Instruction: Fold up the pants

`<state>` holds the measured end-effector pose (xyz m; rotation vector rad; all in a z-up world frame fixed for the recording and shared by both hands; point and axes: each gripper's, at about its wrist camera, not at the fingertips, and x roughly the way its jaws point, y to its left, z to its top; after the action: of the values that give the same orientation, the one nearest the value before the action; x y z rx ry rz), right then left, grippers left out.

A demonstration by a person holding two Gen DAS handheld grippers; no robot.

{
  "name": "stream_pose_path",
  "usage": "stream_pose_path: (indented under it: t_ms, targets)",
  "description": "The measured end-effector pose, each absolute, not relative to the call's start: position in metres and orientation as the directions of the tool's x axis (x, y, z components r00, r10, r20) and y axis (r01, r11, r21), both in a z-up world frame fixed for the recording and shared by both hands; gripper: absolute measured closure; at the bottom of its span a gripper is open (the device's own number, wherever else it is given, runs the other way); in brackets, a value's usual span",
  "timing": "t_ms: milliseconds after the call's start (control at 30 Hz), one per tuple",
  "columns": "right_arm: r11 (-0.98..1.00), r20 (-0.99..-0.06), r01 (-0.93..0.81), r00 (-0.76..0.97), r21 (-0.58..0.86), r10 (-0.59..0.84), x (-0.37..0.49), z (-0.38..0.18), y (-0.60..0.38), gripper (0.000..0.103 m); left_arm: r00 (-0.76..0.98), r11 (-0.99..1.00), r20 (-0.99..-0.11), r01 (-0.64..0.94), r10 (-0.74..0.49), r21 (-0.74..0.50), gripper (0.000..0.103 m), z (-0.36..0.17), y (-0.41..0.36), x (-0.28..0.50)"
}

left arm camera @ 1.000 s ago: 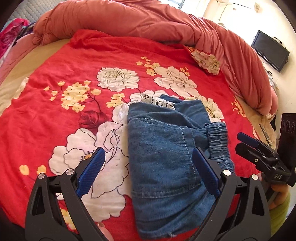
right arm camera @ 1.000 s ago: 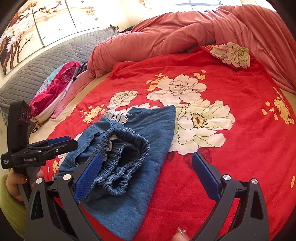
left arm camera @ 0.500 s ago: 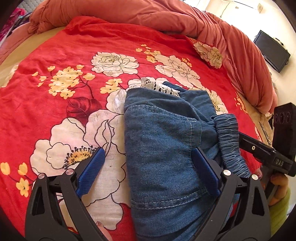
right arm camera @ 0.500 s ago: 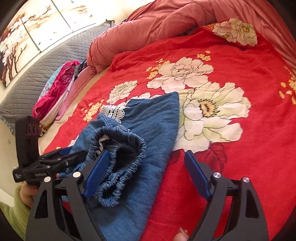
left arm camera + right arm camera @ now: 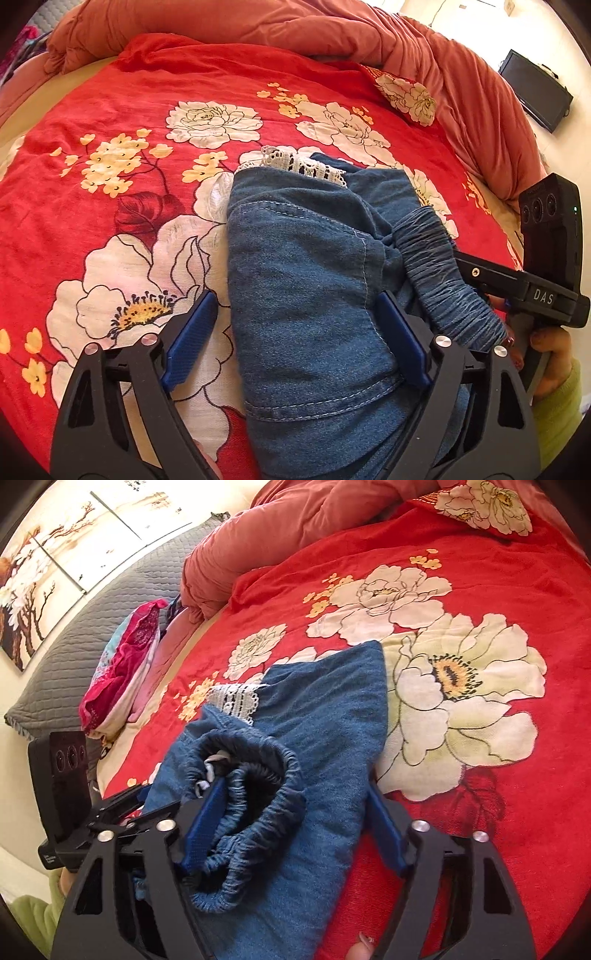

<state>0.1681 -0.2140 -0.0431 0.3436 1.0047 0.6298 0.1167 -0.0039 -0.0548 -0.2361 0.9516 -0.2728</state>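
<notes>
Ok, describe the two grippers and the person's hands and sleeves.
Both the left gripper and the right gripper have black angular frames, silver pivot bolts and ribbed blue pads. Seen from the left, the right one carries white "DAS" lettering and a black three-lens box. The sleeve is lime green; the fingernails look polished.

Blue denim pants [image 5: 303, 295] folded into a compact bundle, lying on the bed; gathered elastic waistband [image 5: 255, 812] bunched open on top, white lace trim [image 5: 303, 166] poking out at the far edge
</notes>
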Motion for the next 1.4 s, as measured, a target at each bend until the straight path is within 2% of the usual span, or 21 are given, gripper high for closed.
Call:
stream_pose_path:
  t_ms: [67,133,200,367,433,633,967,1233,1400]
  targets:
    - [0.769,-0.670,-0.335,0.379,0.544,0.639,0.168,-0.044,-0.213,0.043,0.547,0.933,-0.759,0.138,-0.352,-0.334,0.040,-0.055,-0.007,0.116]
    - [0.767,-0.668,-0.341,0.377,0.544,0.642,0.167,-0.044,-0.213,0.048,0.551,0.936,-0.760,0.140,-0.344,-0.322,0.042,-0.055,-0.010,0.115]
    - [0.758,-0.659,-0.352,0.375,0.549,0.652,0.165,-0.043,-0.211,0.060,0.552,0.932,-0.755,0.139,-0.353,-0.334,0.048,-0.054,-0.010,0.115]
    - [0.785,-0.659,-0.410,0.431,0.465,0.616,0.155,-0.029,-0.200,0.070,0.566,0.930,-0.742,0.151,-0.359,-0.334,0.065,-0.046,-0.012,0.112]
    - [0.790,-0.646,-0.442,0.464,0.424,0.606,0.150,-0.018,-0.196,0.072,0.572,0.927,-0.734,0.156,-0.366,-0.340,0.067,-0.041,-0.011,0.112]
    - [0.797,-0.607,-0.505,0.533,0.330,0.589,0.156,0.010,-0.186,0.073,0.608,0.928,-0.706,0.165,-0.363,-0.335,0.068,-0.022,-0.007,0.126]
    - [0.828,-0.585,-0.511,0.607,0.230,0.537,0.199,0.018,-0.178,0.073,0.659,0.947,-0.683,0.171,-0.315,-0.272,0.068,-0.009,-0.006,0.172]
    - [0.854,-0.620,-0.474,0.609,0.216,0.495,0.229,-0.002,-0.178,0.073,0.671,0.951,-0.677,0.167,-0.303,-0.260,0.068,-0.024,-0.007,0.195]
    - [0.872,-0.673,-0.429,0.575,0.236,0.465,0.236,-0.020,-0.180,0.064,0.643,0.957,-0.711,0.147,-0.285,-0.251,0.068,-0.040,-0.006,0.200]
